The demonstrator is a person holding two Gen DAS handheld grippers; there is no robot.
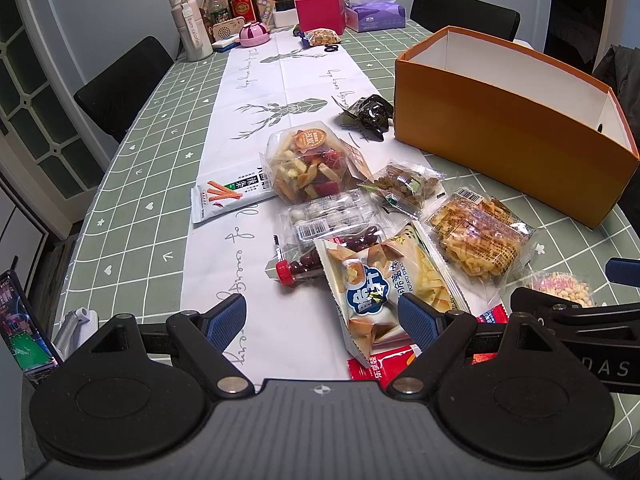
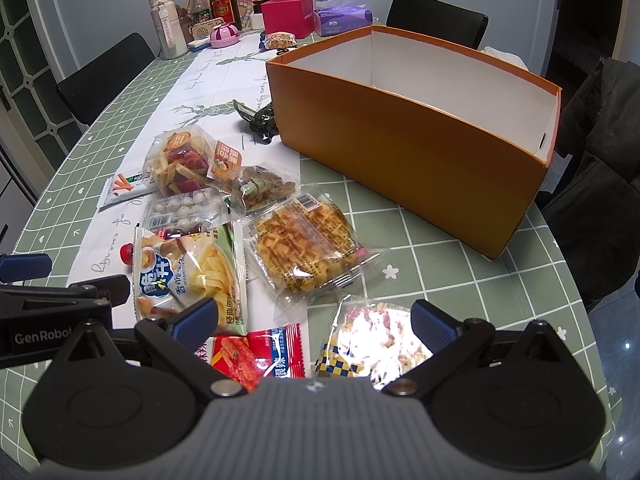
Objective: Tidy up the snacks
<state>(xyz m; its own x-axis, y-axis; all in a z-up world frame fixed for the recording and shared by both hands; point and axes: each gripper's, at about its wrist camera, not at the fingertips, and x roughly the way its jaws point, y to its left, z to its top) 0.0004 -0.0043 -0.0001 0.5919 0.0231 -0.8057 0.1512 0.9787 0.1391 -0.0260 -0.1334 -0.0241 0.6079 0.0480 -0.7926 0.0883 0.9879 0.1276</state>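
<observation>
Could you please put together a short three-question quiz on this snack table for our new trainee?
1. True or false: the open orange cardboard box already holds snack packets.
2. Multiple choice: the right gripper is (A) shut on a packet, (B) open above the packets, (C) inside the box.
3. Fill in: the small bottle of dark round candies has a ___ cap.

Key
1. False: only white inner walls show, though the floor is partly hidden.
2. B: it hangs open over the red foil packet and the clear bag of pale puffs.
3. Red.
</observation>
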